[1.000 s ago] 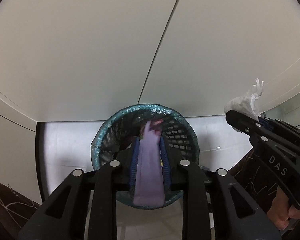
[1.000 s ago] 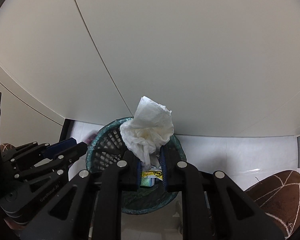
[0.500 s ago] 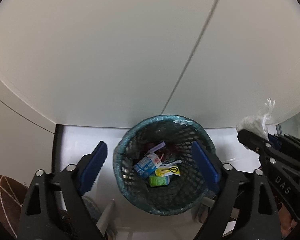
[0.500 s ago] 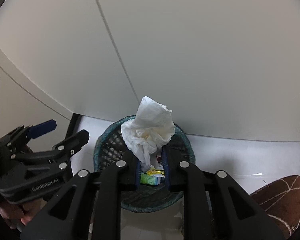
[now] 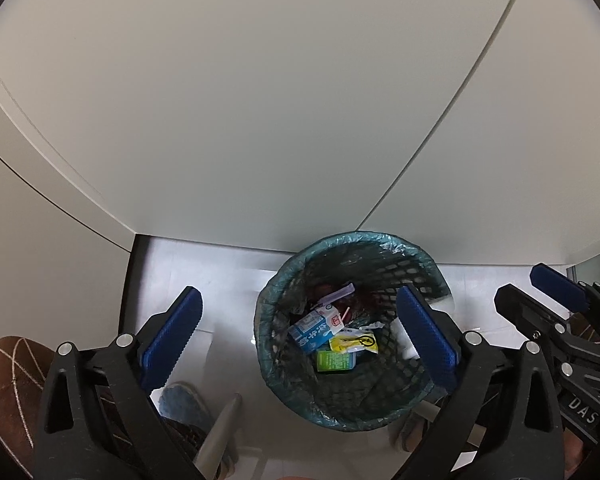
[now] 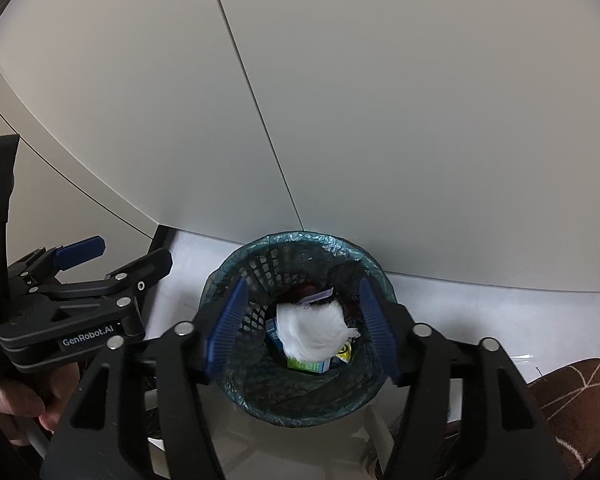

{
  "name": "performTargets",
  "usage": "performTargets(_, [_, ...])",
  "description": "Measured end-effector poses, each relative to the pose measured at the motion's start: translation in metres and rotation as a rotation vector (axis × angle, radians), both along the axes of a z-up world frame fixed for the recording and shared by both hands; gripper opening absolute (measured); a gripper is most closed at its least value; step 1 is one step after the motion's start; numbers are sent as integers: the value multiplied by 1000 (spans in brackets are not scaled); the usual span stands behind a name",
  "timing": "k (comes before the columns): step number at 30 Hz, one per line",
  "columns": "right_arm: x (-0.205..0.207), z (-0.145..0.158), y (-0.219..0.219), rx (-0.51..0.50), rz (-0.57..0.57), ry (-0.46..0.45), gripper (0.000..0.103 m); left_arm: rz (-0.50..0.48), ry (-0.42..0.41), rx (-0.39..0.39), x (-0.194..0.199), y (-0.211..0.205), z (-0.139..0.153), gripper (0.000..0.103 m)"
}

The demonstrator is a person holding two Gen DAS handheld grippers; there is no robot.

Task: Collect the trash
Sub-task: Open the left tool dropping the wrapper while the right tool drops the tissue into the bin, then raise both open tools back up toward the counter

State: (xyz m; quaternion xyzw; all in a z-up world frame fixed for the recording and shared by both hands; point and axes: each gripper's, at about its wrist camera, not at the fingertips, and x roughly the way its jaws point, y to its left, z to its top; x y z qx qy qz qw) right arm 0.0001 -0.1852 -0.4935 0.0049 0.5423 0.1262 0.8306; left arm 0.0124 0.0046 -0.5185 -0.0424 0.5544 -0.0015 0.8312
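Note:
A black mesh waste bin (image 5: 352,400) with a teal liner stands on the pale floor against a white wall; it also shows in the right wrist view (image 6: 296,400). Inside lie a blue-white carton (image 5: 311,328), a yellow wrapper (image 5: 354,342) and a green packet (image 5: 334,361). A crumpled white tissue (image 6: 314,330) is in the bin on top of them. My left gripper (image 5: 300,344) is open and empty above the bin. My right gripper (image 6: 302,328) is open and empty above the bin.
A white cabinet or wall (image 5: 260,100) rises right behind the bin. Brown patterned slippers (image 5: 8,392) (image 6: 572,408) flank the bin. A grey metal leg (image 5: 218,436) stands in front of the bin on the left.
My left gripper opened and dropped the purple wrapper into the bin, then shifted left. My right gripper opened and the white tissue fell into the bin.

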Motion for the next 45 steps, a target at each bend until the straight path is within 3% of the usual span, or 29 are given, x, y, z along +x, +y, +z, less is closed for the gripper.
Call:
performTargets(8, [-1,8,-10,12,-61,-57,85,13,2,-28,-5,5,4,97])
performTargets(11, [-7,26,-15,-4,-82,-111,94,18,-22,-45,-8,7,17,97])
performTargets(17, [-14,68,-20,-35,-108,-174,95,-7,-89,-59,-22,3,61,97])
performTargets(26, [-34,160,-52,-13,-144,-278,95,-75,-197,-28,-50,-9,146,96])
performTargets(31, [-45,218,-71,0,-157,-359,95,-100,-269,-18,-61,-16,207,96])
performTargets(34, [-51,254,-78,-11,-153,-404,95,-128,-301,-49,-66,-20,241,96])
performTargets(45, [-62,372,-89,-88,-118,-599,95,-115,-453,1,-70,-45,370,97])
